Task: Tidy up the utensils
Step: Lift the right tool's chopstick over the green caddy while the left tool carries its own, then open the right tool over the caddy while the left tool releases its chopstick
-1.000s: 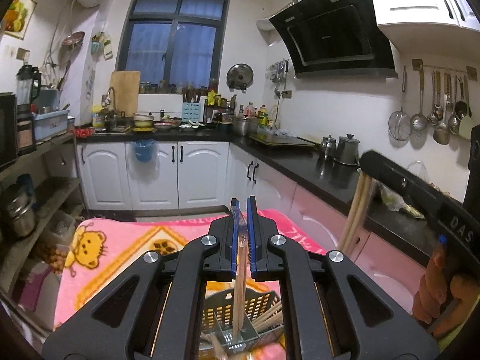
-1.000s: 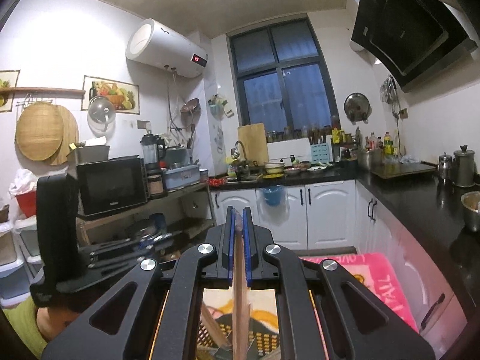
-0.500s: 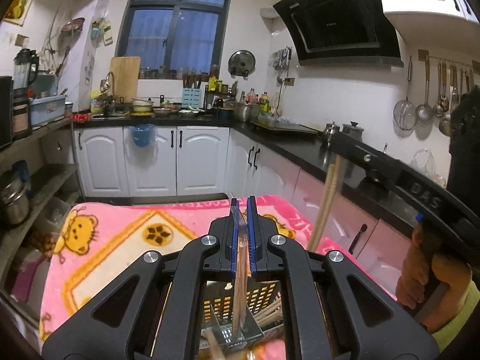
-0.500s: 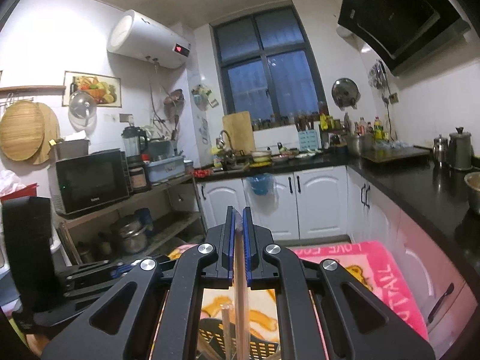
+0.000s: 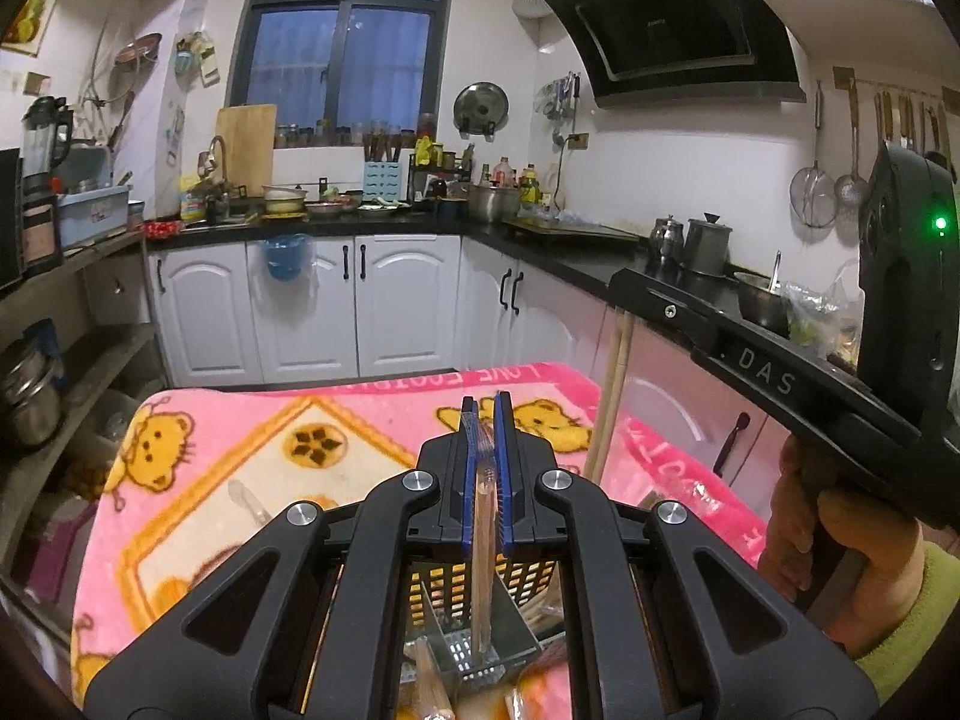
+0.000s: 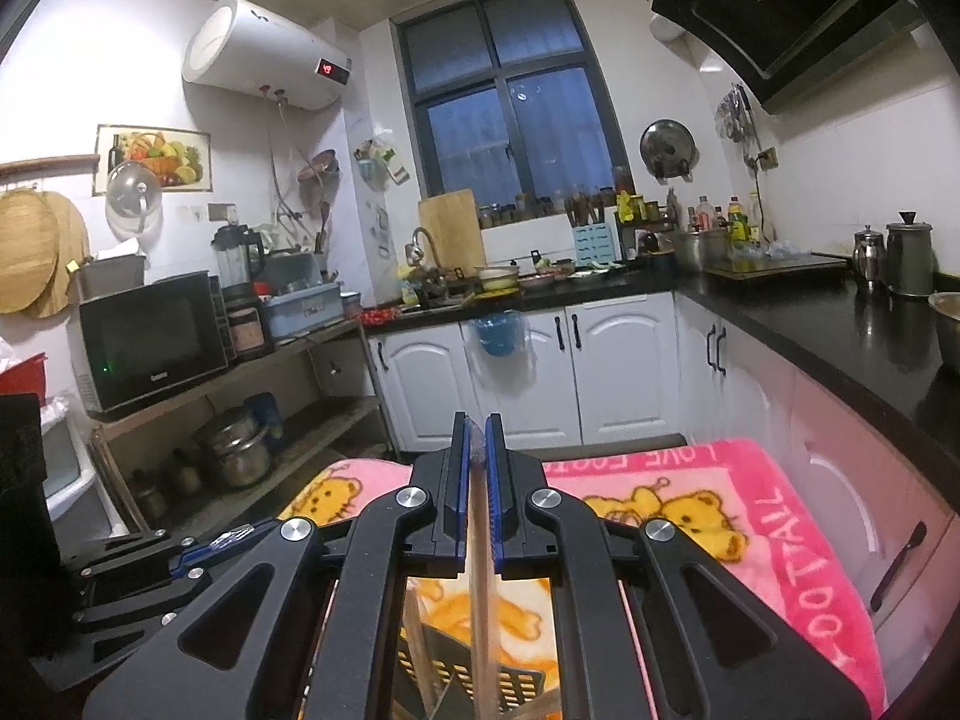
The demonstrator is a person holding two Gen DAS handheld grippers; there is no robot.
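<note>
Between each claw's closed blue pads, left claw (image 5: 486, 414) and right claw (image 6: 478, 426), a chopstick (image 5: 482, 564) hangs gripped.

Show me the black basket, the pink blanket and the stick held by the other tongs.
black basket (image 5: 447, 591): left wrist view, perforated back wall.
pink blanket (image 5: 384, 420): left wrist view, bare middle.
stick (image 5: 609, 402): left wrist view, mid-shaft.

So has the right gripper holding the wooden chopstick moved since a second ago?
Yes. The right gripper has sunk lower against the hanging ladles, carrying its wooden chopstick down.
</note>
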